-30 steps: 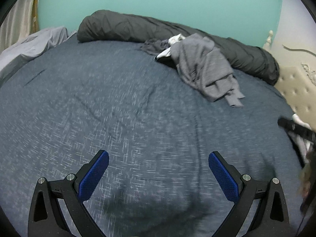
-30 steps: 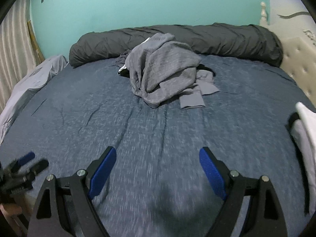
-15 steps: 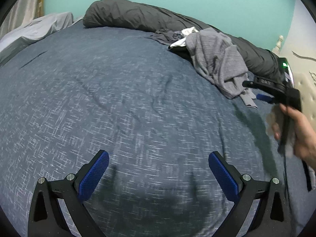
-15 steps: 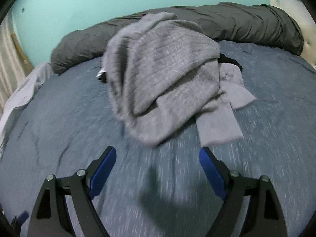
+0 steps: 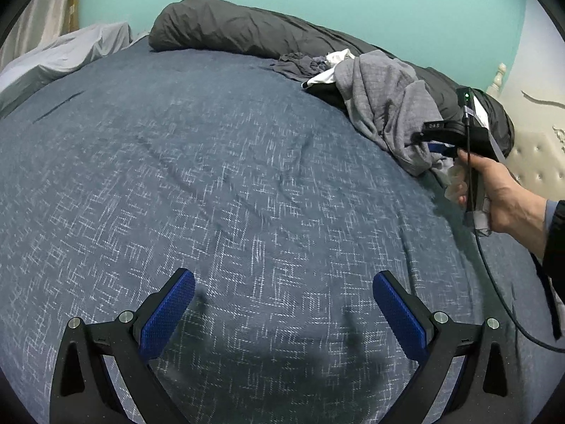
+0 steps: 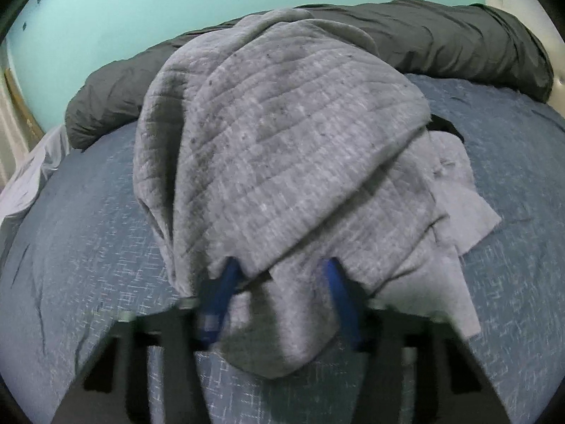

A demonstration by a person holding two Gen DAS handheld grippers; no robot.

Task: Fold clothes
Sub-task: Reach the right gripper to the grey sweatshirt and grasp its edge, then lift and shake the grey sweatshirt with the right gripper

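Closing right gripper [image 6: 279,279] jaws on near edge of grey sweater [image 6: 282,141], fabric between them; full clamp not sure. Sweater lies crumpled on blue bedspread [image 5: 212,194] by dark rolled duvet [image 5: 247,31]. Left gripper [image 5: 282,304] wide apart, empty, over bare bedspread. Folding not yet begun; pick-up likely next.

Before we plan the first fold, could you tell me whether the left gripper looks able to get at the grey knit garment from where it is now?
Probably not without moving: the left gripper hangs open over bare blue bedspread, and the grey knit garment lies well beyond it. Nothing blocks the way, though the right gripper has just been closing on the garment's near edge.
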